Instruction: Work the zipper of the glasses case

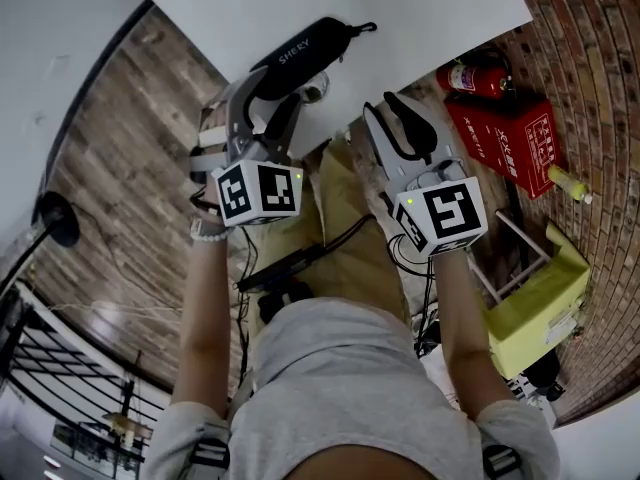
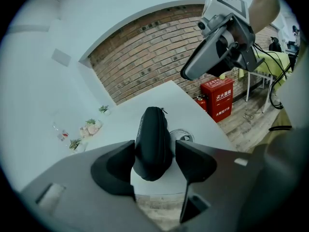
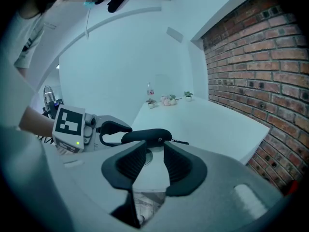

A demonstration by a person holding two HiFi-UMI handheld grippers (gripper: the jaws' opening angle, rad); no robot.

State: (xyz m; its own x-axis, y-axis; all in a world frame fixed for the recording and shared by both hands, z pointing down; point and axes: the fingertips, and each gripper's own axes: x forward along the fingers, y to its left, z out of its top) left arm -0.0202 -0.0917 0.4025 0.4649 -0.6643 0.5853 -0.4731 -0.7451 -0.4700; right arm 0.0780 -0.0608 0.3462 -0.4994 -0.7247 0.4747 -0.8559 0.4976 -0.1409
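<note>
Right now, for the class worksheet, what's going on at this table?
A person stands at a white table with a handheld gripper in each hand. The left gripper has its jaws either side of the near end of a black glasses case lying on the table. A sliver of table shows beside one pad, so it doesn't look clamped yet. The right gripper hovers open and empty, aimed at the case. The case looks closed.

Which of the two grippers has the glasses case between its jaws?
The left gripper: the end of the black glasses case sits between its jaws. The right gripper is open and empty, short of it.
</note>
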